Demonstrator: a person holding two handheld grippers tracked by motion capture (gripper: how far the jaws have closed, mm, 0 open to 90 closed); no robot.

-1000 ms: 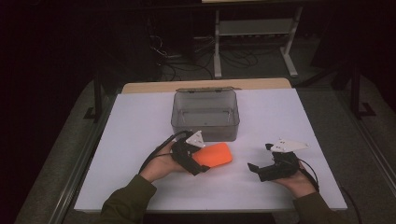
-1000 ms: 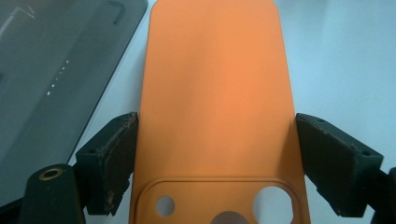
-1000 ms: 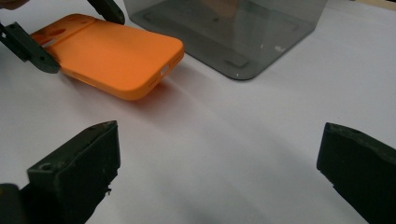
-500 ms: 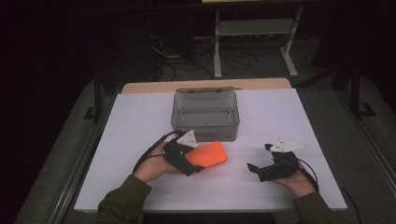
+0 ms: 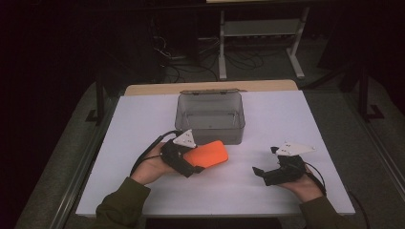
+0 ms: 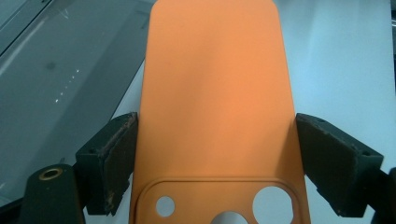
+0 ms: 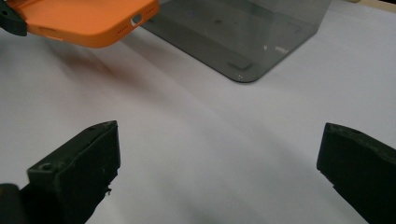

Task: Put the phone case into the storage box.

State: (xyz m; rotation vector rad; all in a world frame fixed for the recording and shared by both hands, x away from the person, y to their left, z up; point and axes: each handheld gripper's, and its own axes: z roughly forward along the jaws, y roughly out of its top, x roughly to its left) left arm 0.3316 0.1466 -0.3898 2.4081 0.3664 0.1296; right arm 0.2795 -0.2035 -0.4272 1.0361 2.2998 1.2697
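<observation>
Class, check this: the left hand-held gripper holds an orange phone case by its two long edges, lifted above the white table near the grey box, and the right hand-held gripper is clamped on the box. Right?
Not quite. The right hand-held gripper is open and grips nothing; the right gripper view shows bare white table between its jaws, the grey box farther off. The left hand-held gripper does hold the orange phone case by its long edges.

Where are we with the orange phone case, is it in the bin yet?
Not yet. Done: the left gripper is shut on the orange phone case, clamped across its sides near the camera cutout, and the right gripper view shows it clear of the table. In hand: the case hangs just short of the clear bin. Left: probably placing it inside. The right gripper is open, holding nothing.
</observation>
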